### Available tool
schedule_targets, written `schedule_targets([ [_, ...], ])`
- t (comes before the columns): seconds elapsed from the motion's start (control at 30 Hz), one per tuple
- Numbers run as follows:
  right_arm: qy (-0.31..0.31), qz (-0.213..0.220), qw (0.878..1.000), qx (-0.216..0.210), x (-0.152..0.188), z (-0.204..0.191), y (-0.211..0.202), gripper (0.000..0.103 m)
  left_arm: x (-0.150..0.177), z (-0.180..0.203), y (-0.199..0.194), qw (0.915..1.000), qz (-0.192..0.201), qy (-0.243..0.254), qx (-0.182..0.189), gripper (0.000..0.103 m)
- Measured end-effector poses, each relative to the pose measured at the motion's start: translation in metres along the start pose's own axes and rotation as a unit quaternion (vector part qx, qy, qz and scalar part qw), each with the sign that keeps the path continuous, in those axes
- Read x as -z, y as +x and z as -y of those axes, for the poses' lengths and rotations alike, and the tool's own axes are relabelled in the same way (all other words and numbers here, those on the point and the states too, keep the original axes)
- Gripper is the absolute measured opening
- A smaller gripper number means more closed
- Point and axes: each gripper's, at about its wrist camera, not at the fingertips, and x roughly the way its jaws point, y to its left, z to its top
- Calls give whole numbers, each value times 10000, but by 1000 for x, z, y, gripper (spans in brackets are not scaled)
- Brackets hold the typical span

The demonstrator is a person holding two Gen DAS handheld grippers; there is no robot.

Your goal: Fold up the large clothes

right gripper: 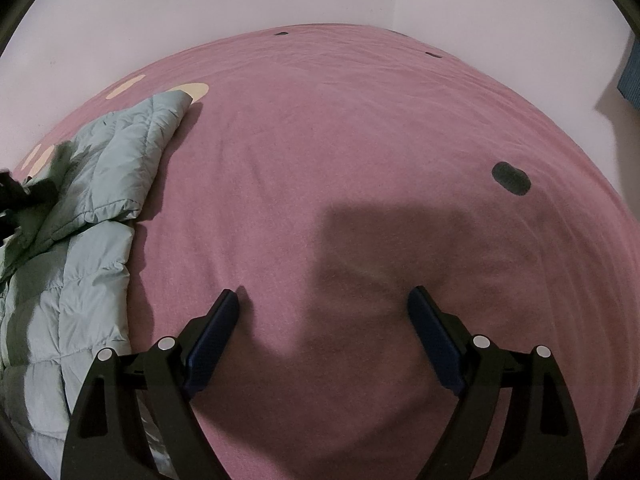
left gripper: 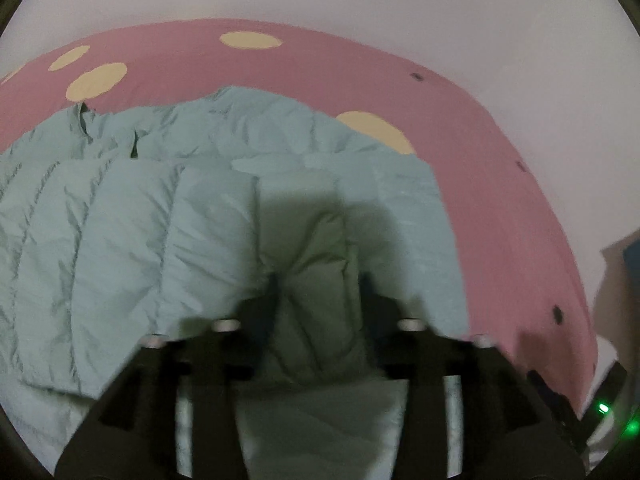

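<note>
A pale green quilted puffer jacket [left gripper: 132, 216] lies spread on a pink bedsheet [left gripper: 500, 184]. My left gripper [left gripper: 320, 284] is shut on a bunched fold of the jacket [left gripper: 316, 248], which fills the gap between the fingers; the fingertips are partly buried in the fabric. In the right wrist view the jacket [right gripper: 100, 184] lies at the left edge, with a folded flap on top. My right gripper [right gripper: 322, 298] is open and empty, low over bare sheet to the right of the jacket, not touching it.
The pink sheet [right gripper: 360, 140] has cream ovals [left gripper: 96, 80] and small dark spots [right gripper: 511, 178]. White walls [right gripper: 200, 0] border the bed's far sides. A blue object [right gripper: 632, 80] stands by the right wall. A device with green lights [left gripper: 604, 408] sits at the lower right.
</note>
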Motion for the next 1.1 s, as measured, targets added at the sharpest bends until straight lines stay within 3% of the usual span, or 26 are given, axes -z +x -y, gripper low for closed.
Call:
schedule_targets([
  [0.13,2,4,10000,-5,0,0,0,86,8,0,-51,9990,319,185,263,66],
  [0.27,4,28,10000,-8,0,-1,-1,86,27,-38,-104,9975,661,152,211,69],
  [0.43,-66,124,9999,-29,-9,-11,-29,85,66,-134,-155,9939,890,-269,-587,69],
  [0.57,-251,334,9962,-768,-30,-50,-62,85,89,-204,-161,9852,709,-630,-1428,69],
  [0.73,-687,240,9856,-1526,-56,-124,-60,81,87,-255,-149,9776,556,-1033,-1747,69],
  [0.87,-858,-95,9811,-1729,-69,-176,-32,72,81,-273,-136,9753,428,-1266,-1759,69],
  [0.93,-868,-375,9792,-1795,-70,-196,-12,63,77,-278,-131,9756,416,-1274,-1742,69],
  [1.0,-871,-607,9777,-1812,-69,-209,5,32,79,-281,-132,9766,403,-1251,-1703,69],
  [1.1,-940,-646,9773,-1788,-66,-216,10,11,81,-282,-130,9774,409,-1258,-1647,69],
])
